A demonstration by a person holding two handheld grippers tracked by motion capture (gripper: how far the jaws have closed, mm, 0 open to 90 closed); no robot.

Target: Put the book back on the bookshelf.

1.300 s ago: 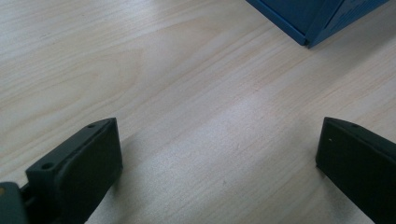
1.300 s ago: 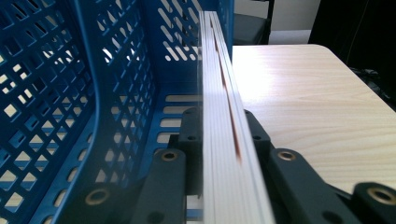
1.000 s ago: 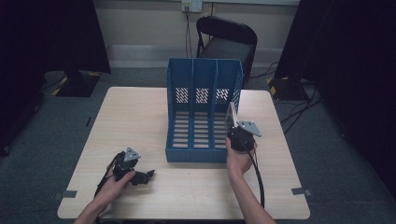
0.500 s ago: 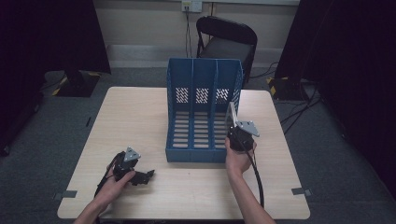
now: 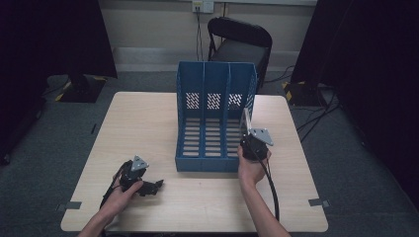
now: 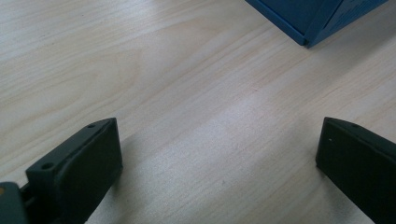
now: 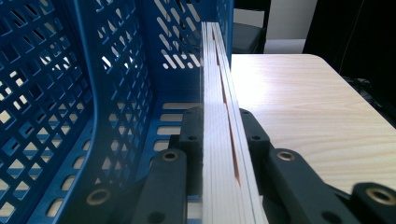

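Nothing has shifted since the earlier frame that I can make out: both hands sit where they were, and the right claw's jaws have just nudged a touch wider while still pinching their load.

On my left, the left claw (image 5: pixel 154 186) rests low on the bench (image 5: pixel 148 123), pointing right along its near edge, the hand (image 5: pixel 118 197) wrapped behind it. Its jaws stand wide apart with bare wood between them.

Mid-bench stands the blue file rack (image 5: pixel 215 118), three slots, perforated back wall, its open front facing me.

At the rack's right side, the right claw (image 5: pixel 245 132) is clenched on a thin stack of white sheets (image 7: pixel 219 116). It stands on edge, long axis running away from me toward the rack's back wall, just beside the blue side wall. Pale and flat, the stack shows an orange streak between its layers. My right hand (image 5: pixel 252 170) holds the tool from behind, forearm angled up from the near edge.
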